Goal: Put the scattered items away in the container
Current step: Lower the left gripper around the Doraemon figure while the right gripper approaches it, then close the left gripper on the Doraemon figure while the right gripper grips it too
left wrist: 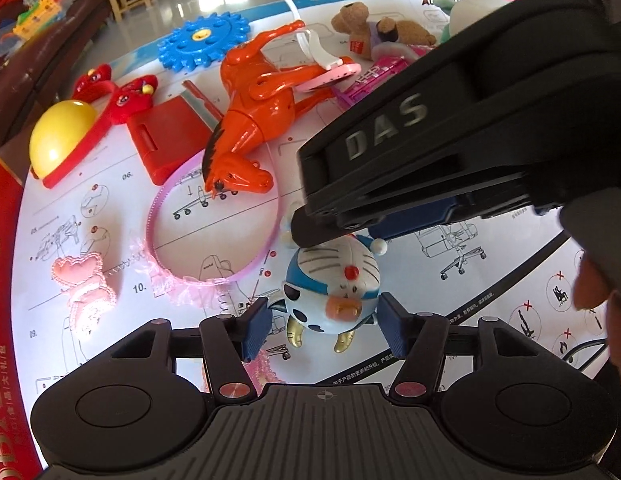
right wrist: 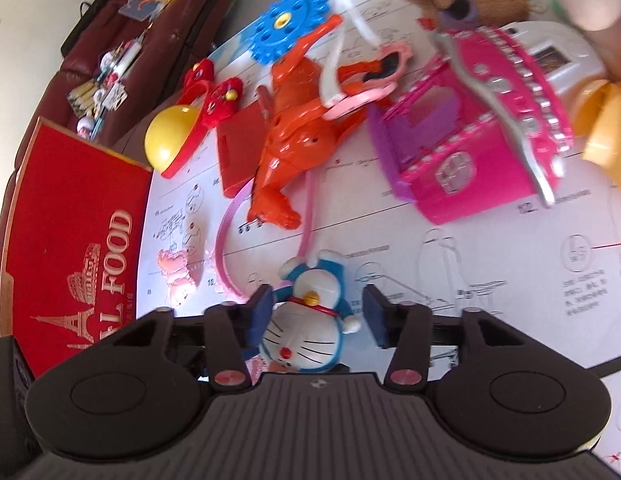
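1. You are at the very start of the tidying — nearly every toy lies loose on the printed sheet: the orange horse, blue gear, yellow ball, red block, pink headband, pink bows, the teddy bear and the pink toy house.
2. The red box sits at the left edge of the sheet. Its inside is not visible, so you cannot tell whether anything has gone in yet.
3. The one toy in hand is the cat figure, lying on the sheet close to the headband, with both tools around it.
4. Your left gripper has its pads at either side of the figure's lower body — whether they press or merely bracket it, I cannot tell.
5. Your right gripper straddles the figure half-spread; its left pad looks to touch, its right pad stands clear.
6. Left to do, by my reading: secure the figure, carry it to the box, then everything else.
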